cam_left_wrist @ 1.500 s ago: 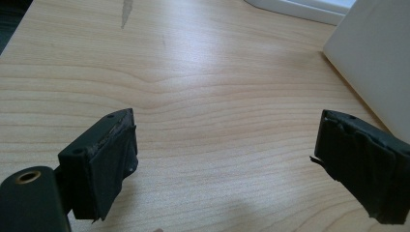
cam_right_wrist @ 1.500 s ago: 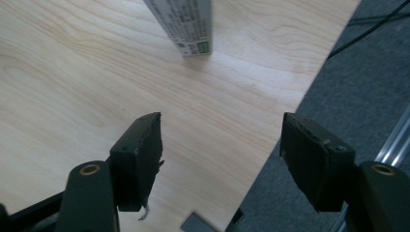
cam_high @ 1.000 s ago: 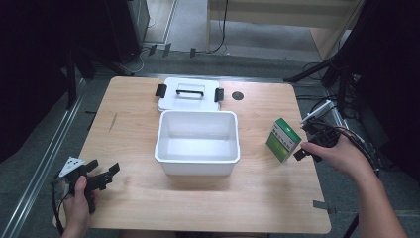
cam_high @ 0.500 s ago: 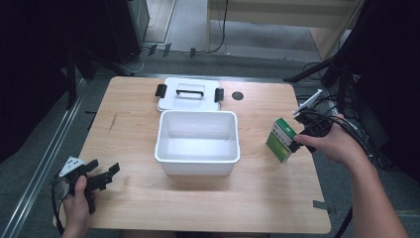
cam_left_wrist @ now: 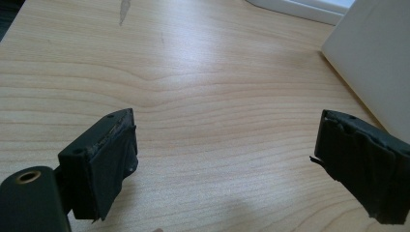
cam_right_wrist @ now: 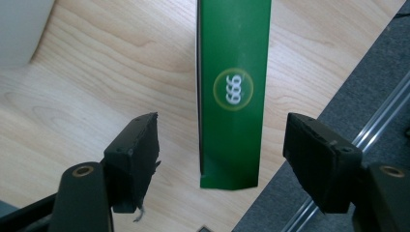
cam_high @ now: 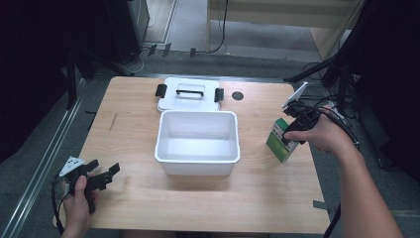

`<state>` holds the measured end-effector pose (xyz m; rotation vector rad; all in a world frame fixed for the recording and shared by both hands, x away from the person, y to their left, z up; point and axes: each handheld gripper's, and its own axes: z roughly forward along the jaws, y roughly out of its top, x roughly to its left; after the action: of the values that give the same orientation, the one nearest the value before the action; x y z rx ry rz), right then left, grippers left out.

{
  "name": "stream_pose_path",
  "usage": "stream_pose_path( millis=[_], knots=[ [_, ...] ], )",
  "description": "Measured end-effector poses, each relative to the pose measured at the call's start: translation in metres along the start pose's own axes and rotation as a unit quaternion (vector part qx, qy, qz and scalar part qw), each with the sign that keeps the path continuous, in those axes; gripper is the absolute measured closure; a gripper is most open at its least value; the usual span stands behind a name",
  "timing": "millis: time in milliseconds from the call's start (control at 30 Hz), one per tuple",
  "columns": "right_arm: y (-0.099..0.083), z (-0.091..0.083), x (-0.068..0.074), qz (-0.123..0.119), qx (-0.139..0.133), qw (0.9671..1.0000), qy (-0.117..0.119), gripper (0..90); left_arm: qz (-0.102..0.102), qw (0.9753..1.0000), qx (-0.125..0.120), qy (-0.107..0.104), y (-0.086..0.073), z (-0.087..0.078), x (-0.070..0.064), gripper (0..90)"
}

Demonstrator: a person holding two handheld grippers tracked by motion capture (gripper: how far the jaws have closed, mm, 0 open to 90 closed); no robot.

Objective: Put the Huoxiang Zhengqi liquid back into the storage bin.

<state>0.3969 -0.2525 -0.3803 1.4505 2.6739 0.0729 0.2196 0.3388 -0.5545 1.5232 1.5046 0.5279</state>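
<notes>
A pale wooden table (cam_high: 148, 124) stands on grey floor amid dark stands and cables. At its middle sits an open white plastic bin (cam_high: 198, 143), its white lid with black handle and clips (cam_high: 188, 93) lying just behind. Right of the bin stands a tall green cardboard carton (cam_high: 280, 140), its face bearing a white "999" in a yellow ring (cam_right_wrist: 233, 89). The right gripper (cam_right_wrist: 220, 145) has come in since a second ago, its jaws apart either side of the carton, not touching. The left gripper (cam_high: 101, 177), jaws wide apart, stays at the near left corner.
</notes>
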Motion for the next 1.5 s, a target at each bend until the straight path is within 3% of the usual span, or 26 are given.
stream_pose_path(
  millis=[433,667,833,967,1200,1500],
  knots=[
    [0.017,0.014,-0.004,0.02,0.006,0.9996,-0.017,41.3,-0.001,1.0,0.001,0.0,0.0,0.0,0.0,8.8],
    [0.02,0.022,-0.008,0.025,0.0,0.9997,-0.002,43.8,-0.001,1.0,0.001,0.0,0.0,0.0,0.0,8.8],
    [0.021,0.026,-0.008,0.034,0.008,0.9993,0.016,54.4,-0.001,1.0,0.002,0.001,0.0,0.0,0.0,8.8],
    [0.021,0.025,-0.009,0.014,0.005,0.9997,0.017,62.6,-0.002,1.0,0.001,0.0,0.0,0.001,0.0,8.8],
    [0.018,0.024,-0.006,-0.048,-0.011,0.9988,-0.001,64.1,-0.002,1.0,0.002,0.0,0.0,0.0,0.0,8.8],
    [0.012,0.017,-0.003,-0.091,-0.026,0.9955,-0.006,64.1,-0.001,1.0,0.002,0.001,0.0,0.0,0.0,8.8]
  ],
)
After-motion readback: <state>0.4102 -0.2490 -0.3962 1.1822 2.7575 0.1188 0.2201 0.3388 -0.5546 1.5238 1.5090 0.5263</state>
